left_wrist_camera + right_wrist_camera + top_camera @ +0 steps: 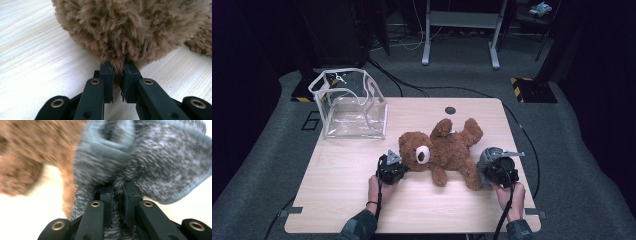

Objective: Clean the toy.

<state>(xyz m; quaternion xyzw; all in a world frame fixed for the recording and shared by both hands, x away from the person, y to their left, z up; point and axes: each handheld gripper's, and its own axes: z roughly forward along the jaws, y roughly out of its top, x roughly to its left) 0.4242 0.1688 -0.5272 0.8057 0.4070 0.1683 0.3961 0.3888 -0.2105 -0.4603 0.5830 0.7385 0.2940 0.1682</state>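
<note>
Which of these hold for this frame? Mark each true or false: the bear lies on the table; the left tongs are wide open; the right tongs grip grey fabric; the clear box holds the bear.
1. The teddy bear lies on the table. True.
2. The left tongs are wide open. False: they are pinched shut on the bear's fur.
3. The right tongs grip grey knitted cloth. True.
4. The clear box holds the bear. False: the bear lies outside it, on the table.

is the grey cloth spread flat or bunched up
Bunched up. The grey cloth sits in a crumpled wad beside the teddy bear, folds and a hemmed edge showing, with the right gripper pinching a gathered part of it.
</note>
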